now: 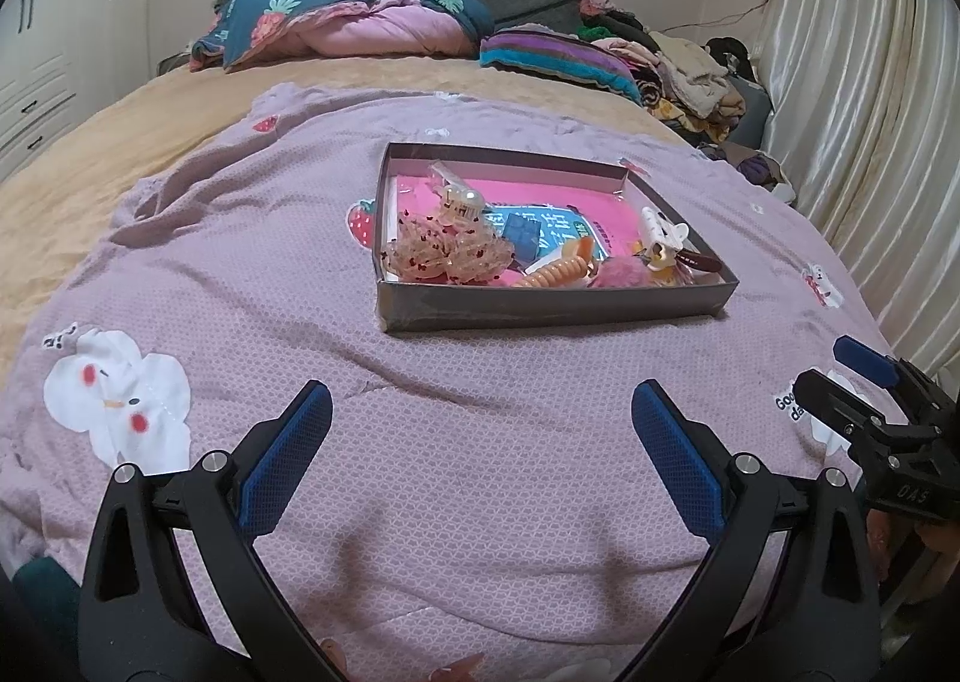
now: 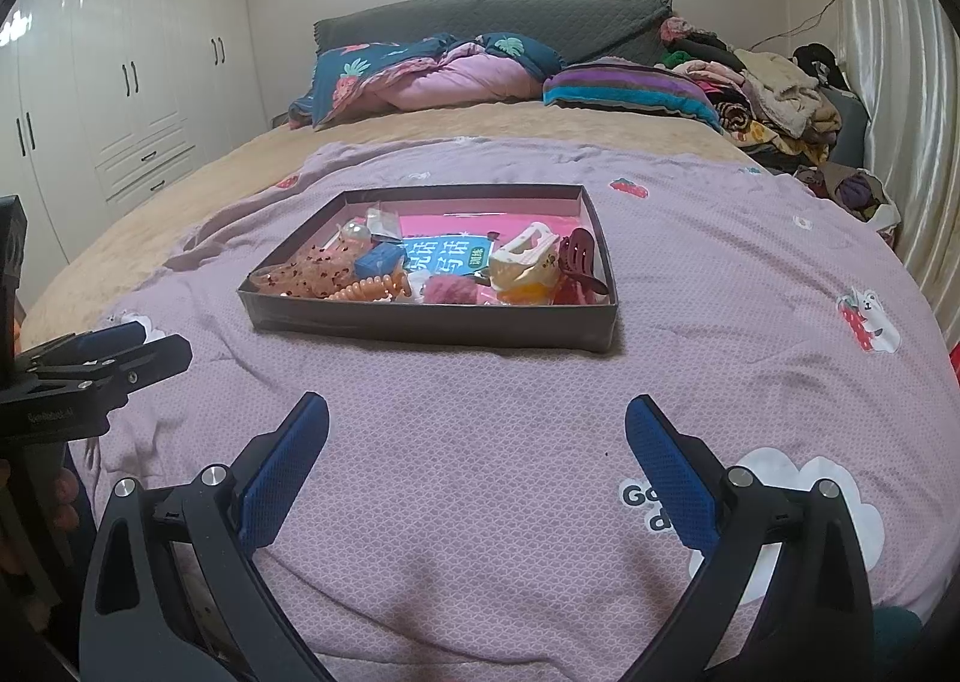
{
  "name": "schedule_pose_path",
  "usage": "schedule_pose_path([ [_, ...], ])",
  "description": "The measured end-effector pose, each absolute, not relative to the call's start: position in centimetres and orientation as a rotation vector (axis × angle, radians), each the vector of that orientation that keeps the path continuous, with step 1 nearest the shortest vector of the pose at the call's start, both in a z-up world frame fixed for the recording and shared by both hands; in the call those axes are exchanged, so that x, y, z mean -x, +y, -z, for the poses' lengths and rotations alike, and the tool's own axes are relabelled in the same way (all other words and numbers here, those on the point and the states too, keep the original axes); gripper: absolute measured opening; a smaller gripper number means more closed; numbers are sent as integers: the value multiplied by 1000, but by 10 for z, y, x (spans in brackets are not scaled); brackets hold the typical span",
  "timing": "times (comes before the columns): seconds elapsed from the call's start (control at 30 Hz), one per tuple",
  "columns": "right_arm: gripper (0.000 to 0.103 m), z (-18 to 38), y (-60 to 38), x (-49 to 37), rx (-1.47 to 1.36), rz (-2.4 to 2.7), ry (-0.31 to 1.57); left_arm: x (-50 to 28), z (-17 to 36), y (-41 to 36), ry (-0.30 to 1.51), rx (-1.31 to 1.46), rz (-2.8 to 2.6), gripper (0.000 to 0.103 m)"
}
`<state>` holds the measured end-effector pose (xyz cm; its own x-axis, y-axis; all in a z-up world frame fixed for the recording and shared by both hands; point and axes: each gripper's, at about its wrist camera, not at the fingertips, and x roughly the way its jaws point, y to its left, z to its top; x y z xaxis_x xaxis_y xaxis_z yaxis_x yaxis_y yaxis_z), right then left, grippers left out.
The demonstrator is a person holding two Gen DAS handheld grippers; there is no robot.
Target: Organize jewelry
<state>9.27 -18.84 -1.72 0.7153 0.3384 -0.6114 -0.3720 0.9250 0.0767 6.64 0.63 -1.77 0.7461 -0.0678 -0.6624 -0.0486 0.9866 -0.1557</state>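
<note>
A shallow dark box (image 1: pixel 540 311) (image 2: pixel 432 329) lies on the pink blanket and holds hair accessories over a pink booklet. Inside are a sheer red-dotted scrunchie (image 1: pixel 444 253) (image 2: pixel 318 268), an orange spiral hair tie (image 1: pixel 555 271) (image 2: pixel 366 289), a white claw clip (image 1: pixel 660 235) (image 2: pixel 522 256), a dark red claw clip (image 2: pixel 579 259), a pink pompom (image 1: pixel 624 274) (image 2: pixel 450 289) and a small blue block (image 1: pixel 521 232) (image 2: pixel 378 259). My left gripper (image 1: pixel 480 391) (image 2: pixel 162 341) hovers open over the blanket, short of the box. Beside it, my right gripper (image 2: pixel 477 403) (image 1: pixel 822 363) is open too, with nothing in it.
The pink blanket (image 1: pixel 300 262) covers the near half of a bed with a tan sheet. Folded quilts (image 2: pixel 432 70) and a pile of clothes (image 2: pixel 774 94) lie at the headboard. White wardrobes (image 2: pixel 120 82) stand on the left and a curtain (image 1: pixel 852 82) hangs on the right.
</note>
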Motion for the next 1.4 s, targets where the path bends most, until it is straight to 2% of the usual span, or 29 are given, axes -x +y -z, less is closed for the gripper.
schedule_pose_path([
  [1.4,99,17,-187,-93,61,-396,666,-68,22,6,743,161,-4,93],
])
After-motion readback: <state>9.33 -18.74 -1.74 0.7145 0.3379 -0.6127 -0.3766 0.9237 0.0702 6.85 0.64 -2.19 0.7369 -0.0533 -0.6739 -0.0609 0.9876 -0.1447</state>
